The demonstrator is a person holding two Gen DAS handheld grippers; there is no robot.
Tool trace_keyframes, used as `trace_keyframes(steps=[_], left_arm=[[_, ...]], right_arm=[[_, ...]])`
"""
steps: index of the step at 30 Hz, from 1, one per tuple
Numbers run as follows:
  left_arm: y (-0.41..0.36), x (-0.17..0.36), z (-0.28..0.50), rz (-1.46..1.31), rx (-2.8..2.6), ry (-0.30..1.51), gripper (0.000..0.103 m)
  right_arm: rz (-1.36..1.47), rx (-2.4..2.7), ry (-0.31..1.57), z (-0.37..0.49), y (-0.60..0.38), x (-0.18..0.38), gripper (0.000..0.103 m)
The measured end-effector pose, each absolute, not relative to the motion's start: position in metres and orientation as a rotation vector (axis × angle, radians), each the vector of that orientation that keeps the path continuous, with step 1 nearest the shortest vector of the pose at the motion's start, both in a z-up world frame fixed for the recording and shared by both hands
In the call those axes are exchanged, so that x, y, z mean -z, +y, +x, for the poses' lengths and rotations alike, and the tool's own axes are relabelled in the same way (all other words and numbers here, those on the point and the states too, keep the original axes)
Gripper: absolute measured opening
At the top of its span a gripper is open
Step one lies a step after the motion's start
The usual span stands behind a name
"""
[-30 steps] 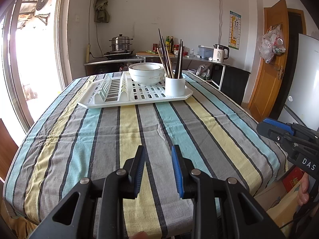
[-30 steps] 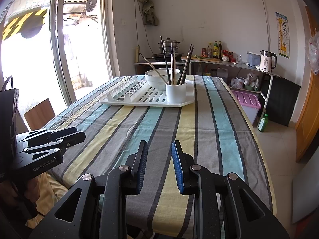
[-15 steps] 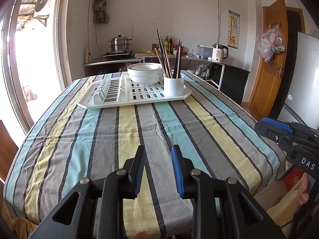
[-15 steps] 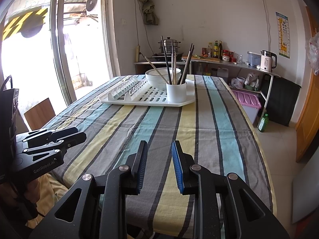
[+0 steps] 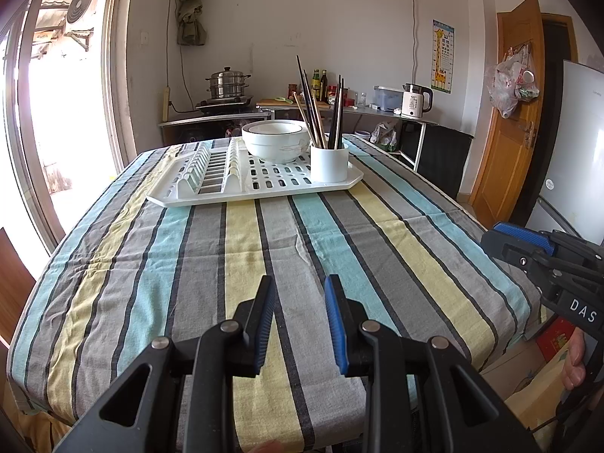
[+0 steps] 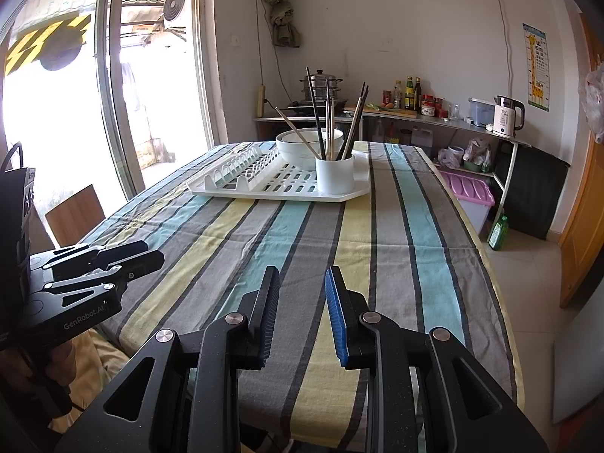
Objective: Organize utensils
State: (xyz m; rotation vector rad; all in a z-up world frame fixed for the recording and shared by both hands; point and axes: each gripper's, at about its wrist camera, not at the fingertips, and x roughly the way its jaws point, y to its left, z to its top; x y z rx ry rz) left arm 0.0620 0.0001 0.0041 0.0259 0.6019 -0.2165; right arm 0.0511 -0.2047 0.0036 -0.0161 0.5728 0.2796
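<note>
A white dish rack tray [image 5: 211, 196] sits at the far end of the striped table [image 5: 241, 256]. On it stand a white cup [image 5: 329, 163] holding several chopsticks [image 5: 315, 113] and a white bowl [image 5: 275, 140]. The tray [image 6: 264, 188], cup [image 6: 334, 173] and chopsticks [image 6: 339, 124] also show in the right wrist view. My left gripper [image 5: 300, 294] is open and empty over the near table edge. My right gripper [image 6: 302, 287] is open and empty over the near right part of the table. Each gripper shows at the side of the other's view.
A glass door and a wooden chair [image 6: 75, 215] are at the left. A counter with a steamer pot [image 5: 228, 83], bottles and a kettle [image 5: 413, 100] lines the back wall. A pink-lidded bin [image 6: 470, 192] and a wooden door [image 5: 506, 113] are at the right.
Both views have drifted very slightly; the tray looks a little farther away in the left wrist view. Both grippers stay open and empty.
</note>
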Motion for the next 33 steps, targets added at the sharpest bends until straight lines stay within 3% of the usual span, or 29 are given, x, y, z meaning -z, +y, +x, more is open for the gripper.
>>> trace_keyframes(steps=[33], left_arm=[[-0.0028, -0.0053, 0.0589, 0.032, 0.216, 0.575, 0.029]], right_arm=[[-0.024, -0.274, 0.577, 0.0518, -0.2060, -0.0059, 0.026]])
